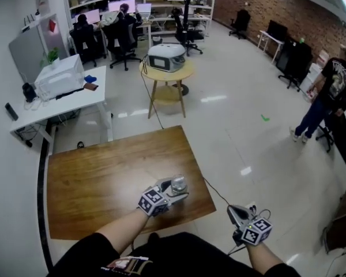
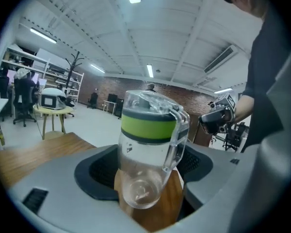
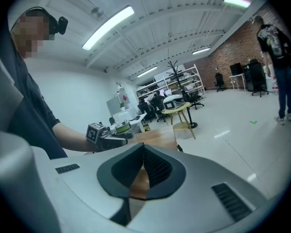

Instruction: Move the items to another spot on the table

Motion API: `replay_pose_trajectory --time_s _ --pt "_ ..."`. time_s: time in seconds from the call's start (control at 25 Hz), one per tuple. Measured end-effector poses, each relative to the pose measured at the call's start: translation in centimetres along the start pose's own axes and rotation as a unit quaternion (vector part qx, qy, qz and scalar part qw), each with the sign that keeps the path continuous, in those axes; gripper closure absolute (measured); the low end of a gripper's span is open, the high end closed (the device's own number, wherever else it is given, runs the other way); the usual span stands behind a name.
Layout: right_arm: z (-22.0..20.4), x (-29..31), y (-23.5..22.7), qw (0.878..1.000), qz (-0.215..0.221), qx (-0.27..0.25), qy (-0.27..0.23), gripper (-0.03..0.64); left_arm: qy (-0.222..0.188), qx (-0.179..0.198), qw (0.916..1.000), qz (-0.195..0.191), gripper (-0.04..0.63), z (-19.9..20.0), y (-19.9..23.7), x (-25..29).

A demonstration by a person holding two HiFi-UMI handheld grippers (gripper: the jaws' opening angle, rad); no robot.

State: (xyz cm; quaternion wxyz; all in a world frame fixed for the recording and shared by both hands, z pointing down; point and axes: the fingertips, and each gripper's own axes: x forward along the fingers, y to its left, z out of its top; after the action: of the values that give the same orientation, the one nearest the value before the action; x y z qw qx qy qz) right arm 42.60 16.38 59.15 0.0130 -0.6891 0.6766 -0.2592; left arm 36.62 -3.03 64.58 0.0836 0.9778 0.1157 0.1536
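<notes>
A clear plastic bottle [image 2: 148,144] with a green band and a flip-top lid sits tilted between the jaws of my left gripper [image 2: 148,157], base toward the camera. The dark pads close against its sides. In the head view the left gripper [image 1: 172,190] holds the bottle [image 1: 179,184] over the near right part of the brown wooden table [image 1: 98,180]. My right gripper [image 1: 238,214] hangs off the table's right side, above the floor. Its pads meet in the right gripper view [image 3: 143,147], with nothing between them.
Beyond the table stands a round side table [image 1: 164,77] with a white appliance [image 1: 166,56]. A white desk [image 1: 60,103] with a printer is at the back left. A person [image 1: 330,94] stands at the right. A cable [image 1: 216,192] runs across the floor by the table's right edge.
</notes>
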Motion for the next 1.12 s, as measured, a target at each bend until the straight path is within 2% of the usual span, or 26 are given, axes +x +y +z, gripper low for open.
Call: replay_pose_trajectory --time_s 0.24,0.4,0.52,0.6,0.76,0.96,1.04,1.12 --pt "-1.7 -8.1 -5.6 0.998 0.004 -0.025 0.050 0.624 0.006 -0.007 0.9999 0.005 0.255 -3.1 -5.7 9.0" --pt "-3.0 -12.0 -9.0 0.999 -0.006 0.004 0.054 0.624 0.020 -0.015 0.9994 0.022 0.255 -5.1 -7.0 11.9" --pt "-3.9 -13.2 -9.7 0.998 -0.004 0.004 0.059 0.624 0.028 0.000 0.9994 0.020 0.255 -6.2 -7.5 12.8" --pt "-4.0 -13.3 -10.4 0.998 -0.008 0.010 0.057 0.624 0.018 0.008 0.9996 0.021 0.253 -6.4 -7.7 13.2" --pt "-3.8 -13.3 -9.9 0.998 0.001 0.022 0.052 0.624 0.017 0.008 0.9998 0.007 0.252 -6.8 -9.2 13.0" --pt "-3.3 -13.3 -9.8 0.999 -0.003 0.018 0.051 0.624 0.039 -0.015 0.9991 0.011 0.233 -7.7 -9.6 12.9" --pt "-3.2 -12.9 -9.6 0.999 0.008 0.019 0.048 0.624 0.051 -0.023 0.9984 0.011 0.182 -8.1 -9.9 12.5" --pt "-2.8 -12.6 -9.0 0.999 0.017 0.015 0.048 0.624 0.057 -0.026 0.9980 0.011 0.172 -8.3 -10.3 11.6"
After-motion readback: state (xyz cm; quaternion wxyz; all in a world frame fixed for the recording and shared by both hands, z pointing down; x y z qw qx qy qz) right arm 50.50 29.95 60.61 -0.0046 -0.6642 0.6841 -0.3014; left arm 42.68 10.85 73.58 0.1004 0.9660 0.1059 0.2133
